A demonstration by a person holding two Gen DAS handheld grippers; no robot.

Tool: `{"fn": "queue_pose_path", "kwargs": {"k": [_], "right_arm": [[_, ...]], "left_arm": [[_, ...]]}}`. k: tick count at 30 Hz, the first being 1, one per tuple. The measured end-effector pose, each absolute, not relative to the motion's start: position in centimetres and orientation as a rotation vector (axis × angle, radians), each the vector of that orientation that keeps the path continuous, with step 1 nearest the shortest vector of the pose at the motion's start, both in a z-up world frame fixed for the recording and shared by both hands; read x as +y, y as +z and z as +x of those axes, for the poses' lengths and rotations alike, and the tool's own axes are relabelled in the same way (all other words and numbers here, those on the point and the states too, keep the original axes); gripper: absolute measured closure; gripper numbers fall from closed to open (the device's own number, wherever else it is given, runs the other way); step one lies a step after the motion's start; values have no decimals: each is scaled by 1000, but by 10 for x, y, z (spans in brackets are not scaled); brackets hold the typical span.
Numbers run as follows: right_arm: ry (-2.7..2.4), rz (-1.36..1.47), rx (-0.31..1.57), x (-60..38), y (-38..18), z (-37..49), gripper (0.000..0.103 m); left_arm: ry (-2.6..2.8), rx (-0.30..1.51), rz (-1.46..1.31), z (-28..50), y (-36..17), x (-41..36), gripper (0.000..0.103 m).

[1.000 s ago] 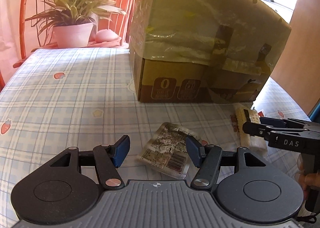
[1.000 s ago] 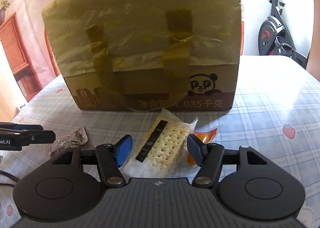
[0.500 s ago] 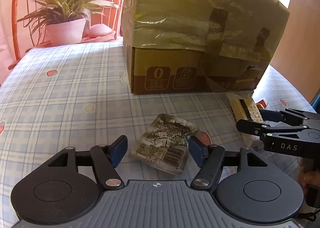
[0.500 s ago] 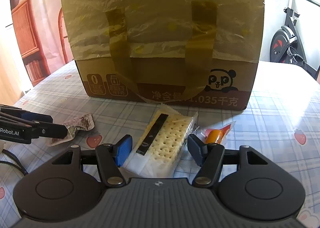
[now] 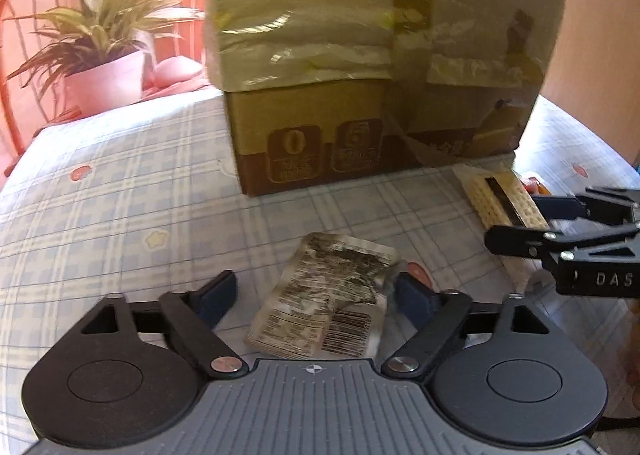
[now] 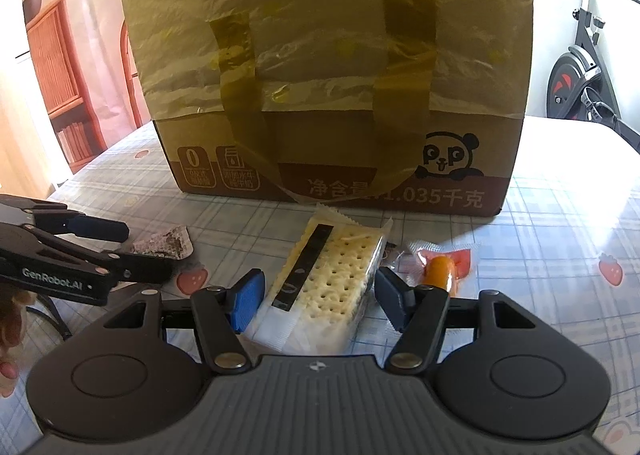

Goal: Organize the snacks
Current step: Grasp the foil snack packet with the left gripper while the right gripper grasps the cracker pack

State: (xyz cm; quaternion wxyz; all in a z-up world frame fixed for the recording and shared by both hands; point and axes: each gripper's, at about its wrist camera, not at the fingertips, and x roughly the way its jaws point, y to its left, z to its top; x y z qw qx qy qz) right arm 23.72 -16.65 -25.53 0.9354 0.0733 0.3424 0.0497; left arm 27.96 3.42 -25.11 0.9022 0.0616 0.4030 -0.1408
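Observation:
A silver snack packet [image 5: 328,295] with a barcode lies flat on the checked tablecloth [image 5: 120,215]. My left gripper [image 5: 316,295] straddles it and its jaws are opening. The right pad is near the packet's edge and the left pad stands well clear. The same packet [image 6: 168,245] shows beside the left gripper [image 6: 144,251] in the right wrist view. A cracker packet [image 6: 328,287] with a black stripe sits between the pads of my right gripper [image 6: 320,301], which is shut on it. From the left wrist view, the right gripper [image 5: 516,221] rests over the cracker packet [image 5: 496,195].
A cardboard box [image 6: 328,95] draped in a yellowish plastic bag stands just behind the snacks. An orange sausage snack [image 6: 438,273] lies right of the crackers. A potted plant [image 5: 104,67] sits on a red chair past the table's far left edge. An exercise bike [image 6: 580,67] stands far right.
The left jaws have spread much wider around the silver packet, and the left gripper has come closer and lower over it. The right gripper keeps its hold, barely turned.

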Motion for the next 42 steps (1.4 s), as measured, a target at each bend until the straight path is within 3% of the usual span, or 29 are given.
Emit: {"fn": "queue_pose_path", "kwargs": {"k": [6,21,22,24,26,27,31,32,33,42], "right_arm": [[104,160,698,-168,-256,237,38],[108,178,695,-169,-256,236,38],[109,180,695,-169,-256,236,38],[110,183,694,-170,-256,236,38],[110,185,694,-170,-255,236,38],[111,186,694,-170,-255,235,38],[111,188,693,-170,-255,235,38],[112,190,693,-170,-255,235,38],[113,194,692,-171,-255,235,38],[114,208,692,-173,-255,233,40]], "left_arm": [[-272,832,142,280,-255,30,0],[-262,879,139,288,-254,30,1],[-269,883,139,289,-252,30,3],[-291,867,150,286,-249,29,24],[-320,864,162,284,-245,26,36],[-327,865,163,283,-244,25,41],[-323,867,141,283,-243,28,42],[-321,866,131,282,-243,29,47],[-312,862,126,282,-242,30,61],[-319,857,55,271,-238,39,62]]}}
